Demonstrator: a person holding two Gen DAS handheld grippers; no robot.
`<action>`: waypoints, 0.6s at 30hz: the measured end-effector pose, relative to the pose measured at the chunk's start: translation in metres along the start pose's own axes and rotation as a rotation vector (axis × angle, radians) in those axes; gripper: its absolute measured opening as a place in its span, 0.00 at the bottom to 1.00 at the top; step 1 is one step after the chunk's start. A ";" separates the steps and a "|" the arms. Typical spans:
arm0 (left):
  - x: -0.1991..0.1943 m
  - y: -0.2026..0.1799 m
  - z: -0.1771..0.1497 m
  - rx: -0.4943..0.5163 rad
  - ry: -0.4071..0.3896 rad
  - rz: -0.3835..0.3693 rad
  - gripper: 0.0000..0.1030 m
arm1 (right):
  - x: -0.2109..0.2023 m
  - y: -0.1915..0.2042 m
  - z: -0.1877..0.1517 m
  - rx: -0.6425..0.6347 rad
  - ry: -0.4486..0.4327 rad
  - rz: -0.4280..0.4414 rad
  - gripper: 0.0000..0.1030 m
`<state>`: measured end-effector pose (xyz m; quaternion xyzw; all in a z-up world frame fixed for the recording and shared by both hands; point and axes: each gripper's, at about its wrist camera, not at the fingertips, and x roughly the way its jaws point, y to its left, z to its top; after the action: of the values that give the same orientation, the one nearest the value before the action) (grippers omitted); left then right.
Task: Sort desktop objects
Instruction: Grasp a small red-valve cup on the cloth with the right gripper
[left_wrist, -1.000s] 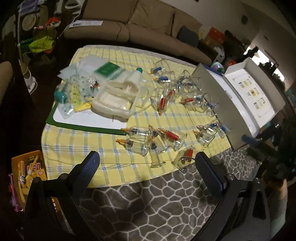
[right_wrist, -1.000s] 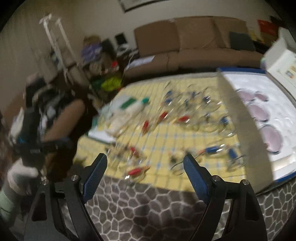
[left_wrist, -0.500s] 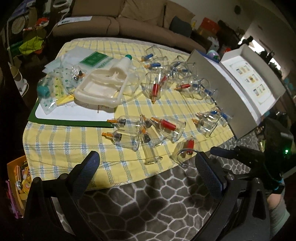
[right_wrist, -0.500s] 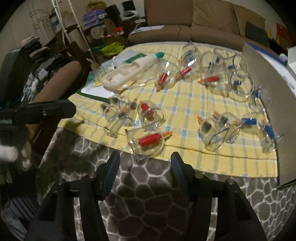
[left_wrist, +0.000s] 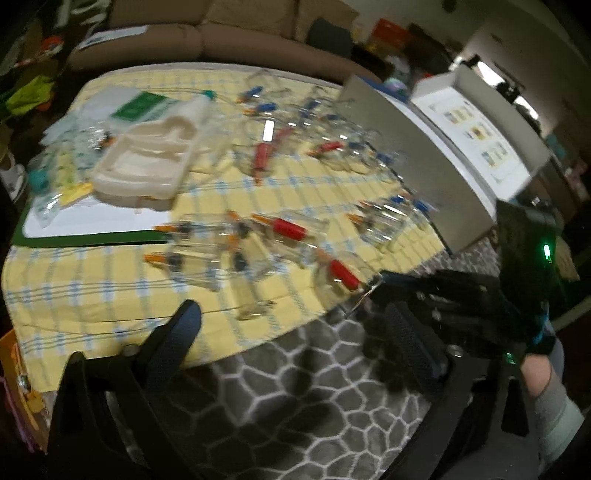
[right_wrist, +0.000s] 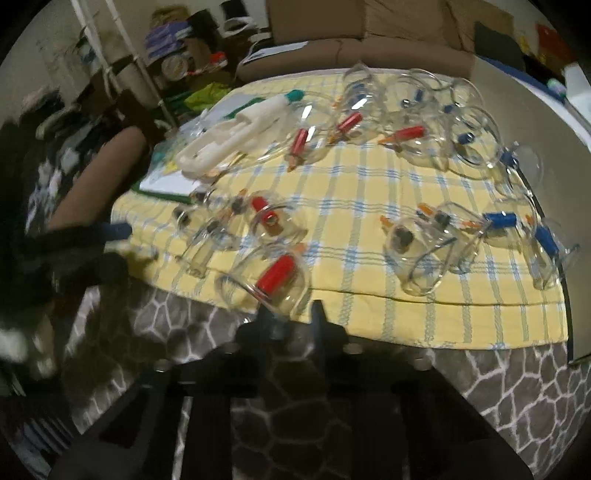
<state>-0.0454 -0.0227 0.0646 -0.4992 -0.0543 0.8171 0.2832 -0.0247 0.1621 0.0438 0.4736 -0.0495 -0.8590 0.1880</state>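
Note:
Several clear cupping cups with red, blue or orange valves lie scattered on a yellow checked cloth (left_wrist: 92, 288). The nearest one, a red-valve cup (right_wrist: 275, 278), lies on its side at the cloth's front edge. My right gripper (right_wrist: 290, 314) is closing, with that cup's near wall between its fingers. In the left wrist view the right gripper (left_wrist: 376, 284) meets the same red-valve cup (left_wrist: 343, 273). My left gripper (left_wrist: 295, 328) hovers over the front edge, its jaws wide and closing slightly with nothing between them. A small clear cup (left_wrist: 251, 295) lies just beyond it.
A white moulded tray (left_wrist: 147, 162) and a white pump gun (right_wrist: 236, 136) lie at the far left. A grey case (left_wrist: 424, 166) stands open on the right. A grey patterned cover (left_wrist: 295, 398) hangs below the cloth. A brown sofa (right_wrist: 369, 51) stands behind.
My right gripper sank to the red-valve cup and its jaws went from wide apart to nearly together. My left gripper moved down and closer to the cloth's front edge.

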 end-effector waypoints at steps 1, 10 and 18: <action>0.002 -0.004 0.000 0.014 0.005 -0.002 0.82 | -0.002 -0.004 0.000 0.014 -0.005 0.014 0.14; 0.016 -0.021 -0.004 0.082 0.027 0.027 0.70 | -0.007 -0.024 0.002 0.104 -0.013 0.074 0.11; 0.026 -0.045 -0.011 0.178 0.052 0.012 0.70 | 0.001 -0.021 0.001 0.091 -0.004 0.075 0.15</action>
<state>-0.0271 0.0264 0.0553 -0.4936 0.0290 0.8070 0.3229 -0.0318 0.1809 0.0381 0.4777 -0.1066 -0.8492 0.1984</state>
